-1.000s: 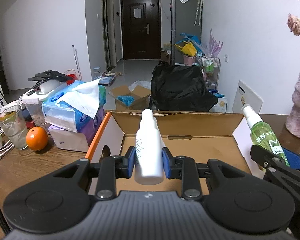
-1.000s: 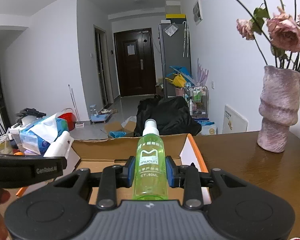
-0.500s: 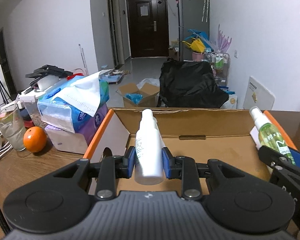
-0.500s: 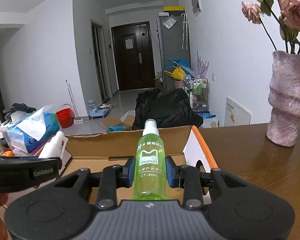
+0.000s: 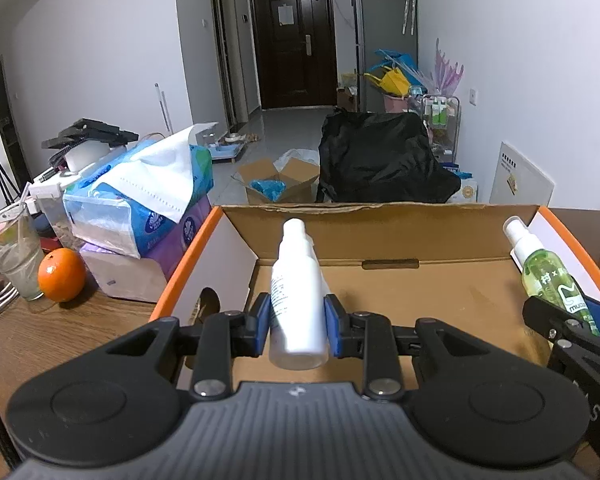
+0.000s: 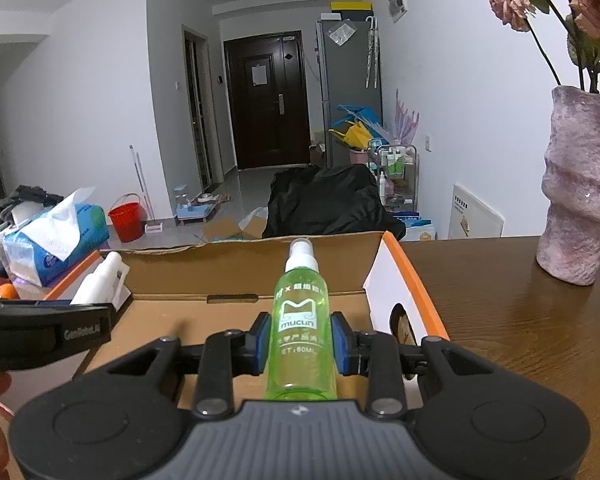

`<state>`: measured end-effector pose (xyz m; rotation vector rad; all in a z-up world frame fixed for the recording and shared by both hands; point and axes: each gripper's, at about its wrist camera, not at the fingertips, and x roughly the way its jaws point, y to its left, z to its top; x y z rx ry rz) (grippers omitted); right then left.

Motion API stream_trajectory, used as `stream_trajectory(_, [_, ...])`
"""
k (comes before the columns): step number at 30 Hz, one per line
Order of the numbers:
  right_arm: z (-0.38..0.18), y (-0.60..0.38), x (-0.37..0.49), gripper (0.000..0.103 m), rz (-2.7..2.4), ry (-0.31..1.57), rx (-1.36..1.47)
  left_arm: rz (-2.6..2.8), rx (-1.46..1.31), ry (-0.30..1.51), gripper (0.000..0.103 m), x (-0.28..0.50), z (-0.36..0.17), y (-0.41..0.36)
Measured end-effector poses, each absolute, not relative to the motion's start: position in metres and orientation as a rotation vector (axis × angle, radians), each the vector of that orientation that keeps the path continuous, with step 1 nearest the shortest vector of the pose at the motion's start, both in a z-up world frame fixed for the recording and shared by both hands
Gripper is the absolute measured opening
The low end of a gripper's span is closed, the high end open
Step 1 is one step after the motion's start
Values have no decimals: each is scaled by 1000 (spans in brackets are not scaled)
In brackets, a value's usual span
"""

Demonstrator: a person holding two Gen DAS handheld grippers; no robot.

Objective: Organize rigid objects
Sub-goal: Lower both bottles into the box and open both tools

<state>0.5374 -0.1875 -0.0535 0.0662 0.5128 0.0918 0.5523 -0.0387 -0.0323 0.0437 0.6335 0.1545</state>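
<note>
Both grippers hover over the open cardboard box (image 5: pixel 380 284), each carrying a spray bottle, which looks like the last step before setting the bottles down inside.

The left gripper (image 5: pixel 298 322) has its fingers (image 5: pixel 260 322) pinching the white bottle (image 5: pixel 298 300) around its lower body, nozzle pointing away toward the box's far wall. Gripping low on the body keeps the tapered neck free and lets the base go down first. The bottle hangs above the left part of the box floor, near the white inner flap at the left wall.

The right gripper (image 6: pixel 300 344) has its fingers (image 6: pixel 342 344) pinching the green bottle (image 6: pixel 302 328) across its labelled middle, cap forward, above the right part of the box, close to the orange-edged right wall (image 6: pixel 416 280). Holding the two bottles well apart, one toward each side wall, seems meant to keep the grippers from fouling each other as they descend.

The box sits on the wooden bench (image 6: pixel 520 320), its far wall toward the bench's back edge. To the box's left stand tissue packs (image 5: pixel 140 200), an orange (image 5: pixel 61 275) and a glass (image 5: pixel 12 252); toward the bench's right side stands a pink vase (image 6: pixel 580 200), clear of the right gripper's path.

The box floor shows bare cardboard in both views, so either bottle can probably stand or lie without crowding. Both are light, rigid plastic and should release cleanly once the fingers spread.
</note>
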Motion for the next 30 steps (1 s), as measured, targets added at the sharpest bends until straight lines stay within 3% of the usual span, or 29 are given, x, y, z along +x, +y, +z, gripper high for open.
stream_trajectory(1, [-53, -188, 538, 30, 93, 518, 64, 159, 47, 631, 43, 551, -32, -40])
stream_trajectory(2, [-54, -187, 539, 30, 92, 526, 60, 166, 52, 626, 64, 550, -31, -40])
stream_trajectory(4, [-52, -187, 538, 35, 83, 526, 55, 185, 66, 602, 85, 548, -30, -41])
stream_trajectory(7, [-48, -189, 534, 76, 59, 513, 52, 188, 69, 584, 93, 545, -27, -40])
stream_trajectory(8, [-47, -189, 532, 81, 48, 503, 49, 190, 67, 586, 98, 546, -27, -40])
stream_trajectory(10, [-45, -191, 531, 83, 46, 503, 49, 202, 74, 582, 99, 545, -27, -39])
stream_trajectory(14, [-45, -192, 529, 100, 39, 499, 53, 207, 75, 572, 103, 543, -25, -38])
stream_trajectory(16, [-45, -192, 528, 102, 38, 498, 57, 206, 75, 571, 103, 542, -25, -38])
stream_trajectory(30, [-44, -193, 522, 103, 34, 504, 58, 221, 64, 568, 103, 525, -27, -28])
